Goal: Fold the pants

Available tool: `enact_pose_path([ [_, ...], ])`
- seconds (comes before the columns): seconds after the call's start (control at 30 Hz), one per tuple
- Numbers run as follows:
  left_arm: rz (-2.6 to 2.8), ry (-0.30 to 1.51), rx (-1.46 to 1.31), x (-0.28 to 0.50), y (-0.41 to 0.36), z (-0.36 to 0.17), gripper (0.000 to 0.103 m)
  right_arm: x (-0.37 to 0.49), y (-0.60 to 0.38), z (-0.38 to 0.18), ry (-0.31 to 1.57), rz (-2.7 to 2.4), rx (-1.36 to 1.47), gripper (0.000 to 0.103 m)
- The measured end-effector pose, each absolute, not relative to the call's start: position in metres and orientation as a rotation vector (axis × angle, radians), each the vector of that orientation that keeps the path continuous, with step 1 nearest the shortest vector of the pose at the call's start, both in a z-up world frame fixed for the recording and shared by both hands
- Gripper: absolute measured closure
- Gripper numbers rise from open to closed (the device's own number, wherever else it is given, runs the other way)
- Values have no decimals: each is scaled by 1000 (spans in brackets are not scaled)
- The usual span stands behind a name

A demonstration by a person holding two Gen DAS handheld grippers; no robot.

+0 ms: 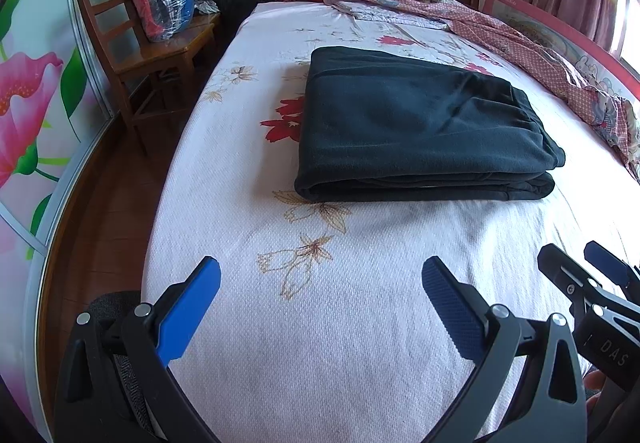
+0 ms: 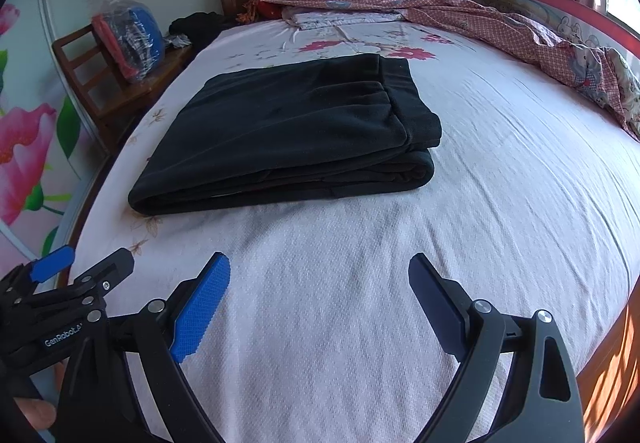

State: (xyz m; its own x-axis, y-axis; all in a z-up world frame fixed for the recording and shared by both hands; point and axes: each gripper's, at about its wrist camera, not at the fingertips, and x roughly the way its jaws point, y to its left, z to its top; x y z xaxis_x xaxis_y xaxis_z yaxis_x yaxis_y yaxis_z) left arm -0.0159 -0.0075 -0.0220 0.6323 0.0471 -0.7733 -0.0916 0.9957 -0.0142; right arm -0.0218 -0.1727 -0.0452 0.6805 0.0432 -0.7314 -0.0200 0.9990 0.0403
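Left wrist: both hand-held grippers (image 1: 320, 275) (image 2: 319, 271) spread apart, bare sheet (image 1: 360, 323) before folded pants' (image 1: 416, 123) near edge.

White letters "DAS" are showing on the black body of the right gripper (image 1: 600, 267), low at the right of the left wrist view. White letters "GenRobot.A" are showing on the left gripper (image 2: 86, 261), low at the left of the right wrist view, where the word is getting cut off

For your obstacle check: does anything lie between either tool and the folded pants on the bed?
Nothing visible does. Only bare bedsheet separates the open left tool and open right tool from the pants.
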Motion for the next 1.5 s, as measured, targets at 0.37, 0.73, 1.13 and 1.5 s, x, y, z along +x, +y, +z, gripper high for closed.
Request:
enact_pose_path([
  [0.37, 79, 886, -56, -16, -8, -24, 2, -22, -174, -46, 824, 35, 32, 13],
  [0.73, 81, 886, -57, -16, -8, -23, 2, -20, -175, -45, 822, 41, 34, 13],
  [1.13, 79, 890, -62, -15, -7, -24, 2, -19, -176, -45, 825, 41, 37, 13],
  [1.5, 80, 892, -63, -14, -6, -24, 2, -19, -178, -46, 828, 42, 41, 13],
])
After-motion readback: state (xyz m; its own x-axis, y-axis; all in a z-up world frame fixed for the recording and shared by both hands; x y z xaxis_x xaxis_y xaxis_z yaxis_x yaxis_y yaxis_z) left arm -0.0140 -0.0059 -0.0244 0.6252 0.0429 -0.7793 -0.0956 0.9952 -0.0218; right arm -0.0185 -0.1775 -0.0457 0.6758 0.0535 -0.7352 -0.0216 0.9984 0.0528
